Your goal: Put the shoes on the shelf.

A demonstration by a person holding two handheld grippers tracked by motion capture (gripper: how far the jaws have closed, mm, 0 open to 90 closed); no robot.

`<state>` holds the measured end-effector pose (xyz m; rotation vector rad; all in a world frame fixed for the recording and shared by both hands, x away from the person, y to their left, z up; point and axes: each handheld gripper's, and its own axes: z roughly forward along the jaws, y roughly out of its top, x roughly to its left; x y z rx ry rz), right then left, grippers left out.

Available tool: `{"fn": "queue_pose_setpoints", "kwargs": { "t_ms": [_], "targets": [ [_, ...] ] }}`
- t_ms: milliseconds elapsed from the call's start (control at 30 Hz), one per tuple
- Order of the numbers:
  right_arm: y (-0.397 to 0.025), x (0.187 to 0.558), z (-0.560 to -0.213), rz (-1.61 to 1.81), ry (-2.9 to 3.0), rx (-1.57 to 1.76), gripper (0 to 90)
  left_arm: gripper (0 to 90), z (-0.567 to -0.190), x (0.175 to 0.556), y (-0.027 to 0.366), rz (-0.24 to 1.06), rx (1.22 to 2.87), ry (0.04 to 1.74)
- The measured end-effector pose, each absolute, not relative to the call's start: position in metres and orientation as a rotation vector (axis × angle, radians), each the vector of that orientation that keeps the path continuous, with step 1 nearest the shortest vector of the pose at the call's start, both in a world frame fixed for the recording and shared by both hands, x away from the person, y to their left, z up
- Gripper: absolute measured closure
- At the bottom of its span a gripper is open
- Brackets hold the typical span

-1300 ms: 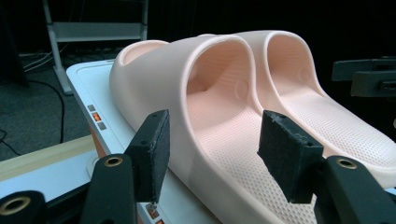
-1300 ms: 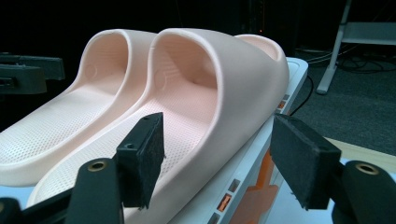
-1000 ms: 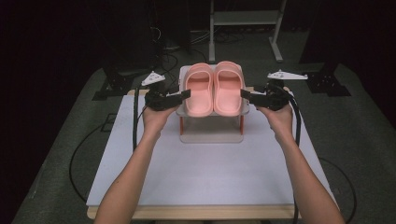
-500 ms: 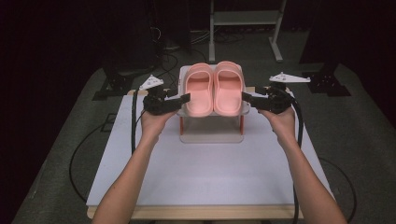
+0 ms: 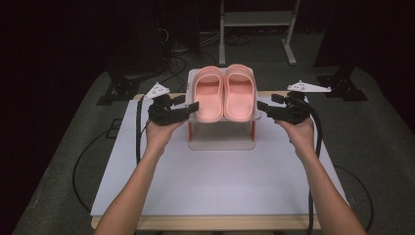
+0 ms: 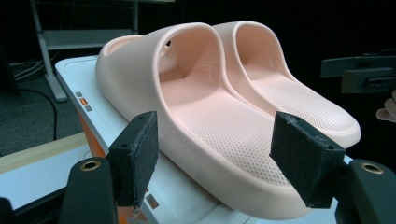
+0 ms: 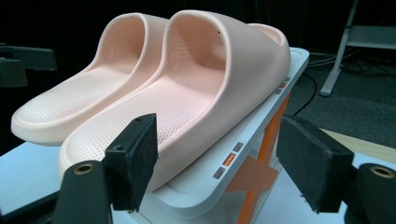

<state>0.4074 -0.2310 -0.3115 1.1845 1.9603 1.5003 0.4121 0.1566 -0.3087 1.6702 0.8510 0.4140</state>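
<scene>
Two pink slippers (image 5: pixel 225 93) lie side by side on the sloped top of a white rack (image 5: pixel 221 142) at the far middle of the table (image 5: pixel 220 191). We hold the left gripper (image 5: pixel 192 107) and right gripper (image 5: pixel 261 105) just beside the rack's left and right edges, jaws spread wide, gripping nothing.

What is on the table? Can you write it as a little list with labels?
Shoes: left pink slipper and right pink slipper, side by side, touching
Stand: small white shoe rack with orange legs; the slippers sit on its sloped top
Table: white tabletop
Left gripper: open, beside the left slipper's edge, not gripping
Right gripper: open, beside the right slipper, not gripping
</scene>
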Motion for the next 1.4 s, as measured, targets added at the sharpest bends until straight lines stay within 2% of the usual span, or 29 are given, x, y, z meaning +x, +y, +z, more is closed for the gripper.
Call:
{"fn": "queue_pose_setpoints", "kwargs": {
  "t_ms": [1400],
  "targets": [
    [-0.247,0.366,-0.331,1.514,1.973,1.138,25.4,23.5,-0.322,0.377,0.169,0.421,1.668,0.810]
  ]
}}
